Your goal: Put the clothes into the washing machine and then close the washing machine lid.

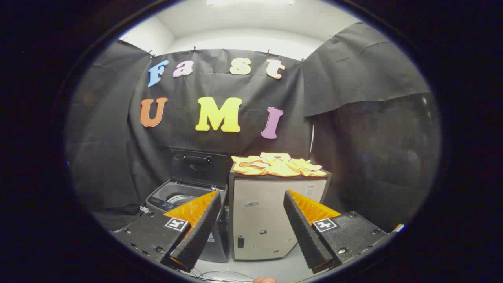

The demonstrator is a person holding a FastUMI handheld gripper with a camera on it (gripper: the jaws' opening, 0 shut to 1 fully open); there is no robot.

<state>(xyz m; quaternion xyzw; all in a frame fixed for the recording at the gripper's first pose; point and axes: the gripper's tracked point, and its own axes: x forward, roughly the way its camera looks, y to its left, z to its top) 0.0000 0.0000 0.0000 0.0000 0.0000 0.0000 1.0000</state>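
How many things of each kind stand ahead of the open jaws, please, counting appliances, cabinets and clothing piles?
Washing machine, lid up: 1
Cabinet beside it: 1
Yellow clothes pile on the cabinet: 1
Total: 3
The gripper is open, holding nothing, with all three beyond it.

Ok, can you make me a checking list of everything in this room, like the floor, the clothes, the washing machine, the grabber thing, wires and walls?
Surface: pale floor under both appliances.
Job's things: yellow clothes heaped on top of the beige cabinet; washing machine beside the cabinet, its lid standing open.
Clutter: nothing seen.
Grippers: hand-held gripper open and holding nothing, fingers wide apart, the cabinet front beyond them; a fingertip of the person shows below.
Cables: thin wires on the floor just in front of the fingers.
Surroundings: black cloth hung around the booth, white wall above it.
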